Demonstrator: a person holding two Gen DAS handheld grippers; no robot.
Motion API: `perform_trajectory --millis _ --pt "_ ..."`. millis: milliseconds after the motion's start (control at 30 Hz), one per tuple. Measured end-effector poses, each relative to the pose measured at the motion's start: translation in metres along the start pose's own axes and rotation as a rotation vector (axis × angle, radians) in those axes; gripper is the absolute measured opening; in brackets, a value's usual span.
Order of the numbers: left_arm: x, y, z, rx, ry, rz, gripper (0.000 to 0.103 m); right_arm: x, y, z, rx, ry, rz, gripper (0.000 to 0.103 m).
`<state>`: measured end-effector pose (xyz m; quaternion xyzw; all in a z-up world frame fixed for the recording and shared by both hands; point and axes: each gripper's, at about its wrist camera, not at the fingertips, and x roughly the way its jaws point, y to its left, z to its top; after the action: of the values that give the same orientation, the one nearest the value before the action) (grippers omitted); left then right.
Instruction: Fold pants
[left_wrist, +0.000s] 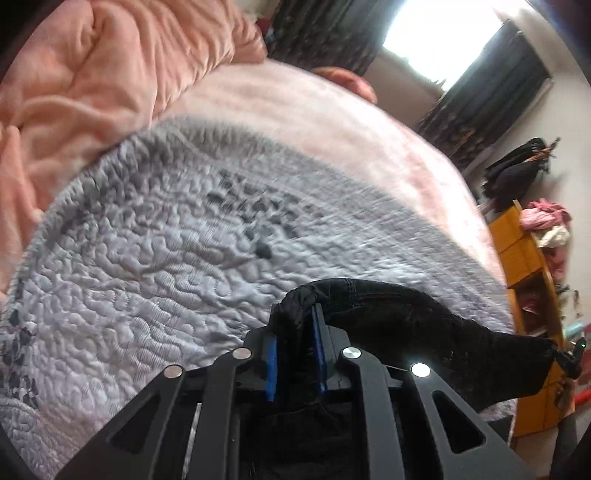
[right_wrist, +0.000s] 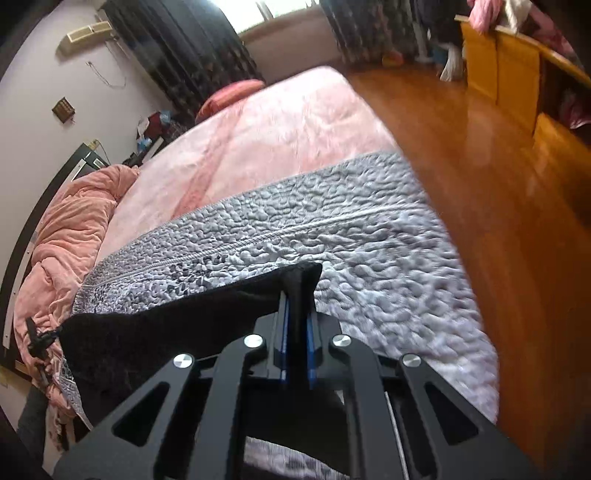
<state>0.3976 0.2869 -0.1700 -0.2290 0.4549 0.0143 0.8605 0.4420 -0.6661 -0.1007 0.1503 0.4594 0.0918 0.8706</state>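
Note:
Black pants (left_wrist: 424, 325) hang stretched between my two grippers above a grey quilted cover (left_wrist: 147, 266) on the bed. My left gripper (left_wrist: 295, 325) is shut on one bunched corner of the pants; the cloth runs off to the right, where the other gripper's tip shows at the frame edge. In the right wrist view my right gripper (right_wrist: 297, 314) is shut on the opposite corner of the pants (right_wrist: 166, 332), with the fabric spreading to the left toward the far gripper. Blue pads (right_wrist: 283, 339) press the cloth on both sides. The lower part of the pants is hidden under the gripper bodies.
A pink blanket (right_wrist: 277, 125) covers the bed beyond the grey quilt (right_wrist: 351, 236). A crumpled peach duvet (left_wrist: 92, 74) lies at the head end. A wooden floor (right_wrist: 498, 166) runs along the bed's right side, with an orange shelf unit (left_wrist: 528, 277) holding clothes and dark curtains (left_wrist: 491, 85) by the window.

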Motion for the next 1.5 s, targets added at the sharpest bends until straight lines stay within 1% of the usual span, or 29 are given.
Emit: perform_trajectory --millis 67,133,200,400,467,633,833,1100,1300,1433,1500 --pt "-0.024 -0.004 -0.004 0.012 -0.028 -0.035 0.015 -0.031 0.004 -0.014 -0.006 -0.041 -0.012 0.006" --pt "-0.047 -0.008 -0.012 0.027 -0.05 -0.063 0.015 -0.052 0.004 -0.028 -0.015 -0.071 -0.021 0.006" --pt "-0.061 -0.007 -0.021 0.032 -0.057 -0.081 0.015 -0.07 0.003 -0.049 -0.018 -0.09 -0.034 0.006" --pt "-0.089 0.006 -0.06 -0.003 -0.06 -0.108 0.015 -0.084 -0.004 -0.121 -0.013 -0.104 -0.091 0.006" --pt "-0.097 0.012 -0.073 -0.019 -0.063 -0.116 0.015 -0.089 -0.007 -0.143 0.007 -0.115 -0.092 0.006" --pt "-0.116 0.027 -0.104 -0.05 -0.065 -0.122 0.015 -0.11 -0.008 -0.182 0.028 -0.16 -0.092 0.007" --pt "-0.126 0.044 -0.14 -0.074 -0.054 -0.119 0.015 -0.135 0.0 -0.224 0.034 -0.203 -0.103 0.007" --pt "-0.135 0.063 -0.18 -0.089 -0.039 -0.105 0.016 -0.152 0.002 -0.265 0.075 -0.253 -0.118 0.008" --pt "-0.133 0.075 -0.204 -0.076 -0.008 -0.077 0.017 -0.155 -0.003 -0.297 0.111 -0.251 -0.128 0.01" --pt "-0.127 0.084 -0.221 -0.086 0.019 -0.068 0.02 -0.158 0.0 -0.316 0.122 -0.248 -0.129 0.013" --pt "-0.121 0.086 -0.231 -0.086 0.042 -0.062 0.02 -0.154 0.002 -0.325 0.129 -0.23 -0.127 0.015"
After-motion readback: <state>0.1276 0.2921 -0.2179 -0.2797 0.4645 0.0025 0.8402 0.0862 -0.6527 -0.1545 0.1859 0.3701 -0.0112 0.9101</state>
